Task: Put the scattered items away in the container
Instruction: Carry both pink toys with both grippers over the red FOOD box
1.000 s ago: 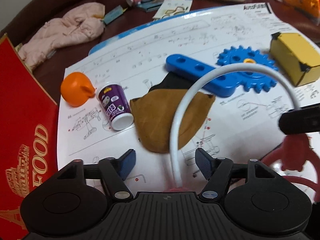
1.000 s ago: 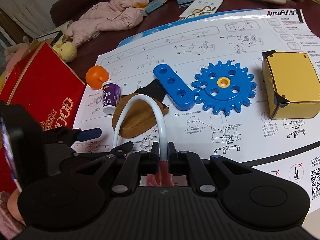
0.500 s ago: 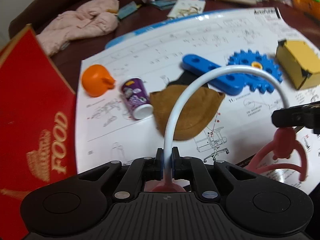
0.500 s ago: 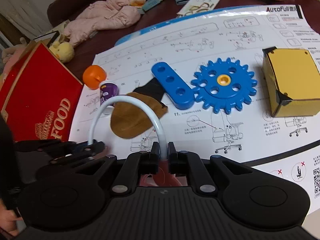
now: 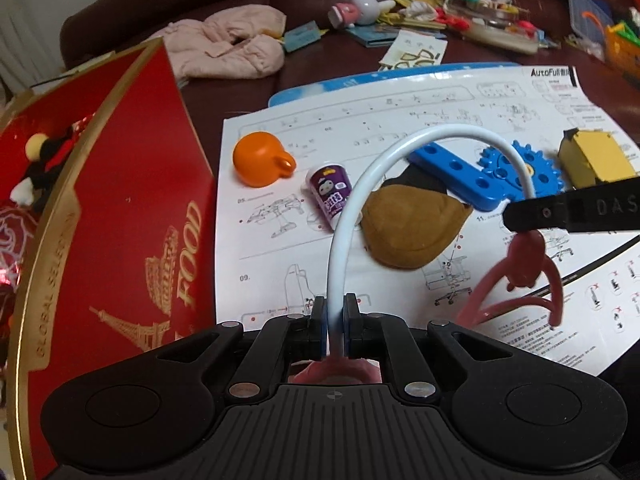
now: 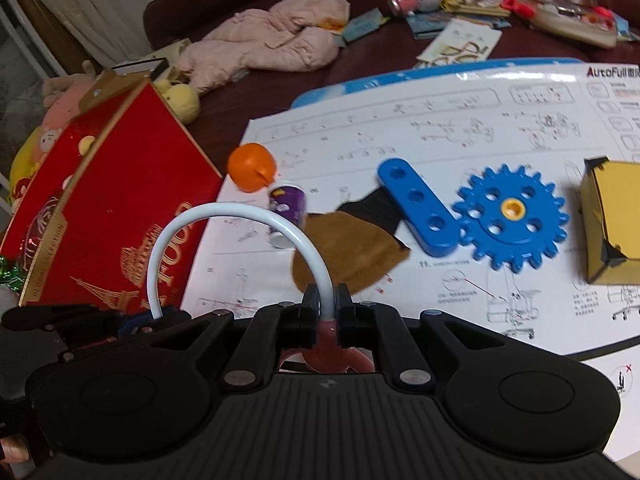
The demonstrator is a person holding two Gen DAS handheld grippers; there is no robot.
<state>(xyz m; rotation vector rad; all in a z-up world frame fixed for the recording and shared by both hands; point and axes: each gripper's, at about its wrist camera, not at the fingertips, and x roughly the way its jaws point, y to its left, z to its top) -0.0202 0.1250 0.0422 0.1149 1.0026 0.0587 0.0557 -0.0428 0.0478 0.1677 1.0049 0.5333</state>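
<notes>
Cable (image 5: 372, 184) arched upward, ends pinched in both tools, spanning left-right.

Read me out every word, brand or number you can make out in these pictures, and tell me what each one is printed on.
"FOOD": gold, on the red box.
"GLOBAL SELECTION": gold band along that box's edge, partly blurred.
"AutoFull": top corner of the instruction sheet.
"05.", "09.", "11.": step numbers on that sheet.
"DAS": cut off, on the right gripper.
Purple bottle label and the sheet's fine print: too small to read.
</notes>
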